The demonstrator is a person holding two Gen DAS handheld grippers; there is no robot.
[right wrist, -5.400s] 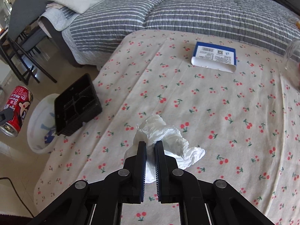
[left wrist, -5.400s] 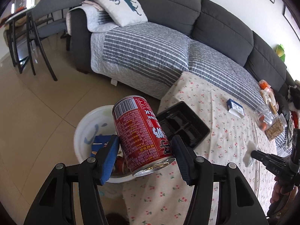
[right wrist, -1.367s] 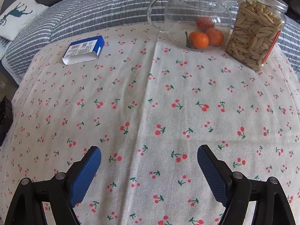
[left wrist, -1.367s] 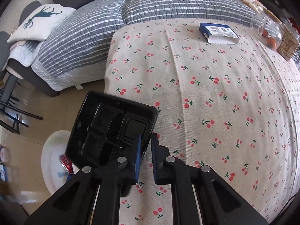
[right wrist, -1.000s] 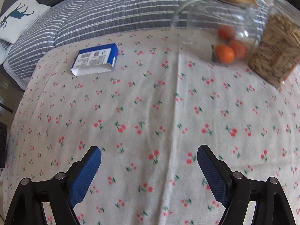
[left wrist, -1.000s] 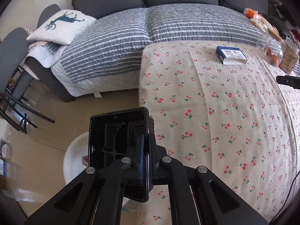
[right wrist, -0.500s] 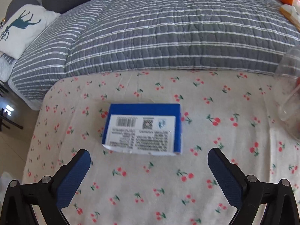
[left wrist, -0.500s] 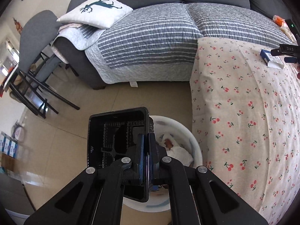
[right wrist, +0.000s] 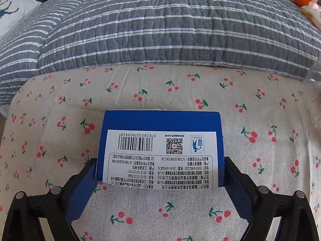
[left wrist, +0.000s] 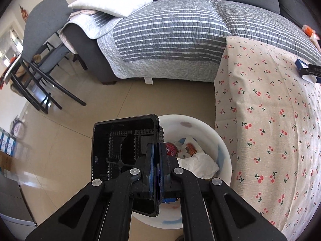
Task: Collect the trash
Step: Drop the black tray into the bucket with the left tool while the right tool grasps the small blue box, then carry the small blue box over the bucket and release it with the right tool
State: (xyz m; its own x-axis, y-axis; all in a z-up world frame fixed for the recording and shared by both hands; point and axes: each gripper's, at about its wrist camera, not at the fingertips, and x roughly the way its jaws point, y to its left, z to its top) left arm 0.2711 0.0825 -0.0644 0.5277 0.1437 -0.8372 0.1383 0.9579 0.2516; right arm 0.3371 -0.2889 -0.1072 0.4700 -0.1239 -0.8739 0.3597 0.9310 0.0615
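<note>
Pinching one wall of the black plastic tray, our left gripper has its jaws together on that thin edge, and we hold the tray over the white bin on the floor. From the grip, the tray's open compartments spread toward nine o'clock and overhang the bin's rim, with bare tile below. Inside the bin, at three o'clock from the fingers, we see a red can and crumpled white tissue.

Over on the right, our right gripper stands wide, a blue pad on either side of the blue box, which lies flat on the cherry-print cloth. The pads sit at or just beside the box's near corners; we cannot tell whether they press it yet.

What could go wrong? If we let go now, we judge the tray may catch the rim and tip onto the floor, since much of it hangs outside the bin. On the right, closing on only the near end of the box could make it pivot or slide on the cloth.

Only the left view shows the bin and its contents; there the box is a sliver at two o'clock. Only the right view shows the pads framing the box.
</note>
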